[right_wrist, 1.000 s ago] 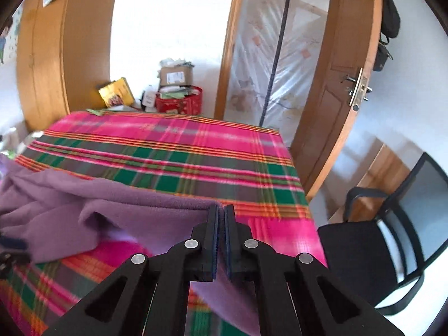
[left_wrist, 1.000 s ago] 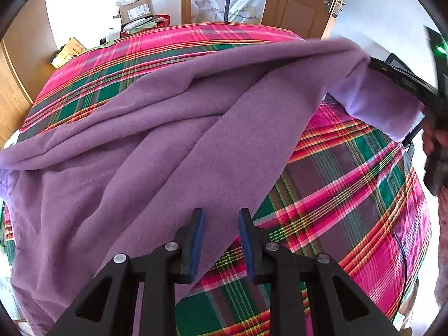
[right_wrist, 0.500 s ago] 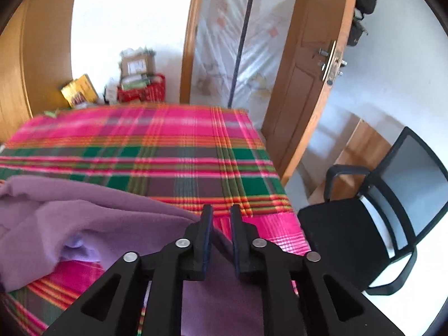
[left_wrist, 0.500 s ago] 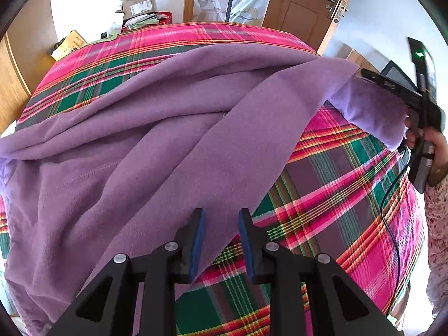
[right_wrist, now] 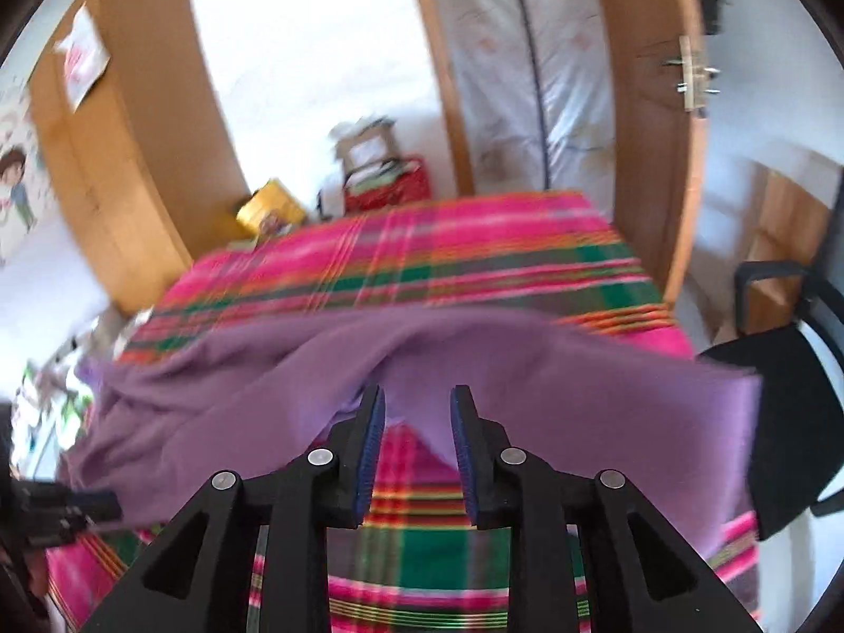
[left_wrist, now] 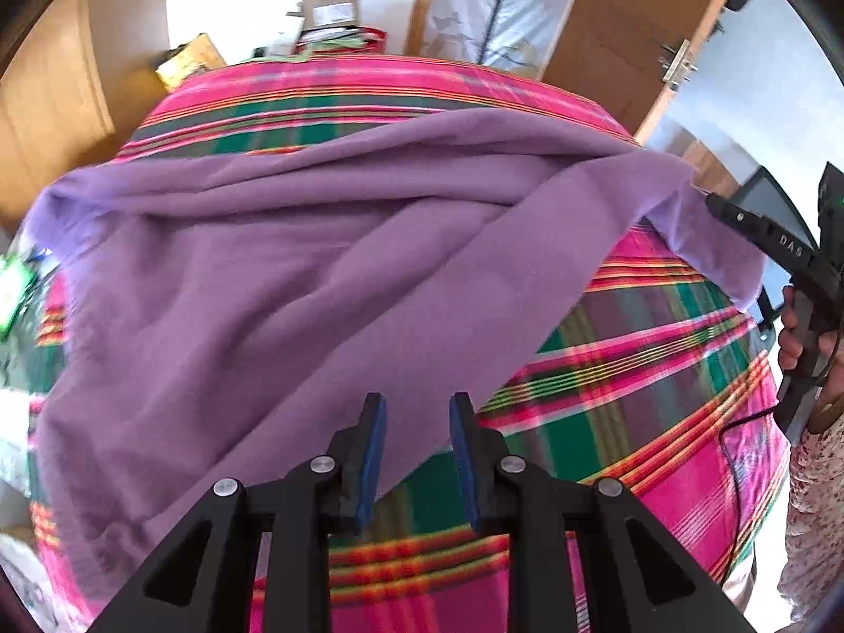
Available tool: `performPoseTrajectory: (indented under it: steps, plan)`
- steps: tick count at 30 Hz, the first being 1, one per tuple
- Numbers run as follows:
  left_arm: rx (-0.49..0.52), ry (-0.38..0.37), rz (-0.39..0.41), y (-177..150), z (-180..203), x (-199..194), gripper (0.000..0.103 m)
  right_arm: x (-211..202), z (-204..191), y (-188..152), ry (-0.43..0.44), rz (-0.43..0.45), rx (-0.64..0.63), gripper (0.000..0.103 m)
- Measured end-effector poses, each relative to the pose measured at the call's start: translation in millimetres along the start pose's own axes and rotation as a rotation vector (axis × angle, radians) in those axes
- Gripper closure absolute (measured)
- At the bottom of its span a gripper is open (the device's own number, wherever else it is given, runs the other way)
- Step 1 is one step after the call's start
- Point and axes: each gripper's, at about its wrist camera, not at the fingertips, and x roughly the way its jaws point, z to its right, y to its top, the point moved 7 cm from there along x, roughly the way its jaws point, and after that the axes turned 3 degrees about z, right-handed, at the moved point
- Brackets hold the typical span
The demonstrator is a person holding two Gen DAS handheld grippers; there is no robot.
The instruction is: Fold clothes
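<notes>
Jaws of two grippers gape over one purple garment [left_wrist: 295, 285].

The right wrist view is smeared by motion: the plaid bedspread [right_wrist: 475, 253] ahead of the right tool [right_wrist: 416, 443] shows streaked stripes, and the boxes and red bin [right_wrist: 385, 179] on the floor beyond the bed cannot be read. The purple fleece garment [right_wrist: 527, 369] hides the bedspread under it, and its far right corner is blurred. At the left edge of this view the left tool [right_wrist: 58, 506] is cut off, so its jaws cannot be judged here. In the left wrist view the garment [left_wrist: 295, 285] covers most of the bed, and its left part runs out of frame. At the right edge, the person's hand [left_wrist: 791, 332] on the handle and the floral sleeve [left_wrist: 812, 501] are cropped. A green object [left_wrist: 13, 290] at the left edge is too blurred to name.
</notes>
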Motion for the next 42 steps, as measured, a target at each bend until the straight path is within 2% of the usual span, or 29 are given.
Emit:
performPoseTrajectory:
  steps: [3,9,12,15,18,20,22,28,35,39,42]
  plan:
    - [-0.014,0.039,0.008,-6.5,-14.1,-5.6,0.078,18.5,-14.8,-7.8,0.048,-0.038,0.016,0.071]
    - [0.001,0.108,-0.01,-23.5,-24.8,-5.4,0.078,35.6,-39.5,-5.8,0.192,-0.045,0.046,0.067]
    - [-0.007,0.11,-0.02,-29.9,-25.5,-2.9,0.078,49.4,-35.9,-5.9,0.142,-0.076,0.053,0.067]
    - [-0.019,0.105,-0.028,-35.6,-28.0,-3.2,0.078,62.9,-30.6,-6.7,0.162,-0.099,0.105,0.067]
    - [-0.03,0.098,-0.024,-38.4,-30.6,-6.7,0.078,61.5,-32.1,-4.8,0.223,-0.07,0.161,0.069]
    - [-0.038,0.093,-0.024,-40.3,-32.0,-9.4,0.078,55.9,-35.8,-2.0,0.227,-0.042,0.16,0.093]
    - [-0.048,0.089,-0.022,-42.0,-34.5,-11.8,0.078,48.6,-36.4,-0.2,0.199,-0.027,0.15,0.098]
    - [-0.086,0.083,-0.009,-49.3,-43.8,-19.2,0.078,9.1,-42.6,-4.5,0.18,0.015,0.129,0.1]
    - [-0.142,0.083,0.006,-61.8,-59.9,-35.9,0.078,-32.9,-41.3,-16.0,0.18,0.05,0.178,0.1]
    - [-0.218,0.071,0.024,-74.8,-81.6,-56.1,0.078,-45.9,-38.8,-22.2,0.188,0.064,0.196,0.1]
    - [-0.314,0.039,0.024,-79.7,-95.1,-60.0,0.078,-55.7,-37.0,-26.8,0.194,0.075,0.209,0.1]
